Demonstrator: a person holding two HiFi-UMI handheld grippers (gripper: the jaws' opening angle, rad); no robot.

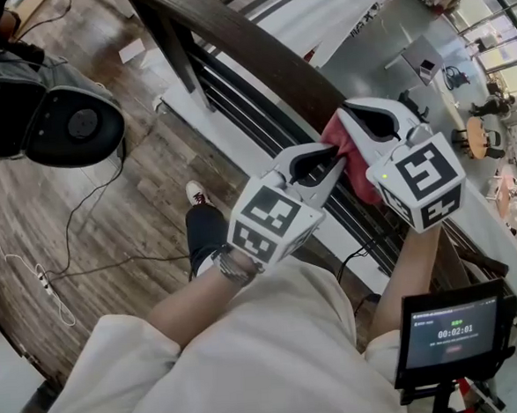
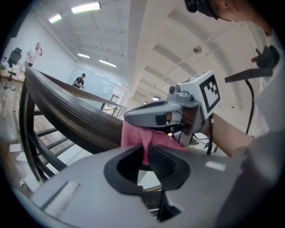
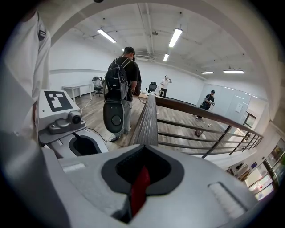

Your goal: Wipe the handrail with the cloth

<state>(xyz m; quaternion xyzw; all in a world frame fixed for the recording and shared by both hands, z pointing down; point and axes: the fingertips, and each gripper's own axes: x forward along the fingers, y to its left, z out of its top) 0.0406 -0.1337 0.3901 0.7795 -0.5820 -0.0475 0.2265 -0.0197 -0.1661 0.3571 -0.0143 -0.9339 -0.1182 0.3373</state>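
Two grippers, both on one pink-red fabric cloth (image 1: 354, 164), which sits bunched on top of the dark brown wooden handrail (image 1: 257, 56), toward its near-right stretch. My L gripper (image 1: 336, 160) has its jaws clamped on a fold of the cloth from the near-left side. My R gripper (image 1: 344, 109), just right of it, has its jaws pressed together w/ a strip of cloth pinched btwn them. Tips nearly meet over the rail.

Both arms reach forward, left forearm (image 1: 190, 307) and right forearm (image 1: 413, 270) bare. Left tool (image 1: 333, 162) pinches the cloth (image 1: 348, 155) between its jaws; right tool (image 1: 347, 108) angles in just beside it, tips converging, jaws clamped on the same cloth.
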